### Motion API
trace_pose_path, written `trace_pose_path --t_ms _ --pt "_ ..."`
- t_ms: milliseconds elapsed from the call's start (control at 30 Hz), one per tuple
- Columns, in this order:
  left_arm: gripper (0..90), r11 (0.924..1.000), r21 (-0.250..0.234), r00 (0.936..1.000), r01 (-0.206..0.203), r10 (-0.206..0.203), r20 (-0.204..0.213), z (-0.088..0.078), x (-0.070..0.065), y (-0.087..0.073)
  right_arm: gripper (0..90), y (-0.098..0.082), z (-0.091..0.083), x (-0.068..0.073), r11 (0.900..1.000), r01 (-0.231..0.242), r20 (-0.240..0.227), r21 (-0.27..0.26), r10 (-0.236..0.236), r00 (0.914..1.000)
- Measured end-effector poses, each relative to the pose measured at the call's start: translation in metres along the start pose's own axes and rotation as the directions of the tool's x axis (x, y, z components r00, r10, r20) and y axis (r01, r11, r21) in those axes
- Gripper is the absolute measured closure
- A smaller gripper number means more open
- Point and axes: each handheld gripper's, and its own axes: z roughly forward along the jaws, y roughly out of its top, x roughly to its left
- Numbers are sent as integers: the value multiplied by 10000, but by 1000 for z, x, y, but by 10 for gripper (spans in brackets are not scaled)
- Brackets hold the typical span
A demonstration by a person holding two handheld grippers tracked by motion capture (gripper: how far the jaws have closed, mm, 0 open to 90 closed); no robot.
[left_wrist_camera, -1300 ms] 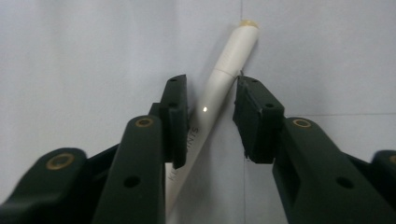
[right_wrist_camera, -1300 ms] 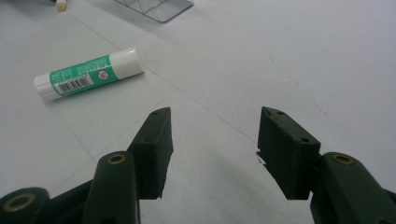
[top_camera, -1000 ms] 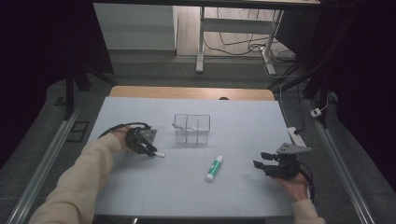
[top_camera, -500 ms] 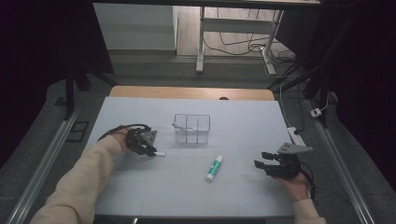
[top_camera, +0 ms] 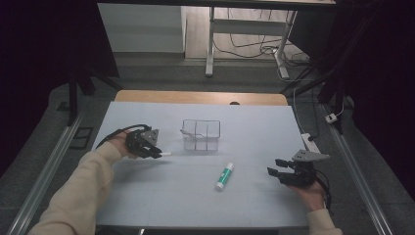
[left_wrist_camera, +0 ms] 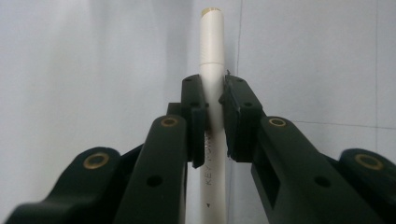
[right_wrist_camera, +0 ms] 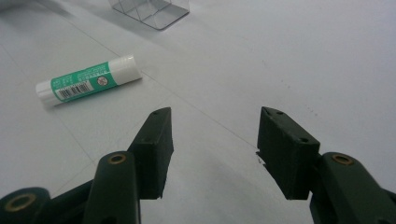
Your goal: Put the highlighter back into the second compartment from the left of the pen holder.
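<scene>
A white marker (left_wrist_camera: 211, 93) is clamped between the closed jaws of the left gripper (left_wrist_camera: 212, 116), as seen in the left gripper view, where faint lettering is read along its barrel and its tip juts past the pads. In the high view the left gripper (top_camera: 155, 151) is found just left of the clear plastic box (top_camera: 201, 135), with the marker's (top_camera: 164, 153) tip pointing toward it. The right gripper (top_camera: 273, 167) is held well right of the box, its 2 jaws parted with nothing between them. In the right gripper view (right_wrist_camera: 212, 128), a barcode is shown on the green-and-white glue stick (right_wrist_camera: 88, 80), lying in front of the box (right_wrist_camera: 152, 11).
</scene>
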Motion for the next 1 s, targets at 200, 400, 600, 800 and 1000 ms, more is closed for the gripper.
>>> trace_pose_path --t_ms 200,400,600,800,1000 --pt "793 9966 -388 9969 722 -733 -273 -12 -2 -4 448 0 1 0 10000 33 0 64 -33 10000" --pt "793 9904 -780 9917 1141 -1183 -514 -20 -4 -8 448 0 0 0 10000 7 6 15 -7 10000" --pt "793 9829 -1075 9848 1497 -1579 -723 -26 -4 -8 450 1 0 1 10000 60 28 -18 -60 10000" --pt "793 9693 -1433 9708 1995 -2154 -1054 -36 -4 -8 450 1 0 -1 10000 -16 -11 -69 16 10000" --pt "793 9466 -1927 9417 2585 -2914 -1681 -39 -4 -12 450 1 -1 0 10000 39 45 -89 -39 10000"
